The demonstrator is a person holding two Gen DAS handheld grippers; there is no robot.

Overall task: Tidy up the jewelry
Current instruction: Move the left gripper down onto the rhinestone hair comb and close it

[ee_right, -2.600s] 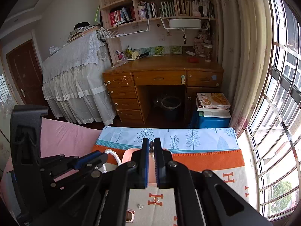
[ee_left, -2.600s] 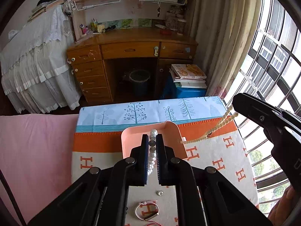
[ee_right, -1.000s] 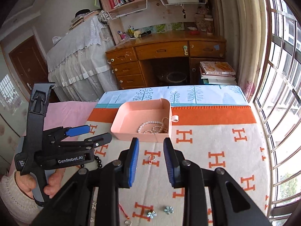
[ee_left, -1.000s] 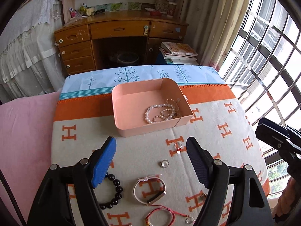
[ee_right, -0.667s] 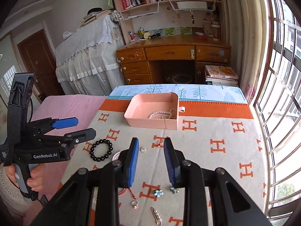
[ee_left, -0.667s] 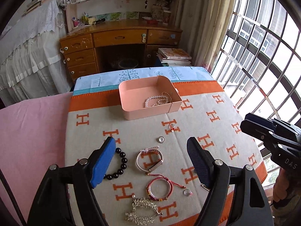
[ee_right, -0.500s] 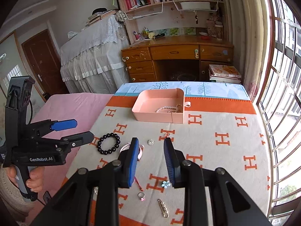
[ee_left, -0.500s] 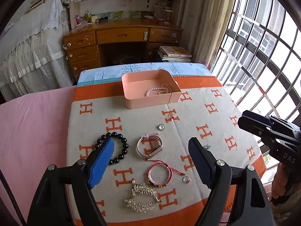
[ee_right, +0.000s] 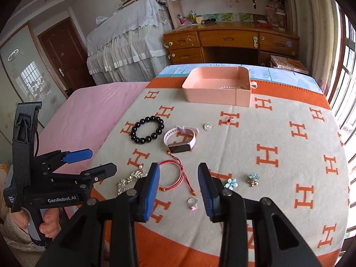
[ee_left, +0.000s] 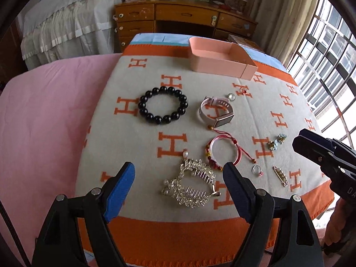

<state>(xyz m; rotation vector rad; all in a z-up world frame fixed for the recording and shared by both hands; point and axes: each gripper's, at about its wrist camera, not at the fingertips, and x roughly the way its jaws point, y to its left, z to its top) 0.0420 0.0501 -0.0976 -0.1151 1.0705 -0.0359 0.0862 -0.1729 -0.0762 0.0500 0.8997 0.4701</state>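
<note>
Your left tongs (ee_left: 178, 175) hang released above the sparkling rhinestone hair comb (ee_left: 191, 183), well short of the pink tray (ee_left: 219, 61). Your right tongs (ee_right: 179, 178) are opening, empty, over the red cord bracelet (ee_right: 172, 175).

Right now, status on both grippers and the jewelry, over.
Left gripper open, empty, over the rhinestone hair comb. Right gripper opening, empty, above the red cord bracelet. Pearls in pink tray. Nothing in the way.
</note>
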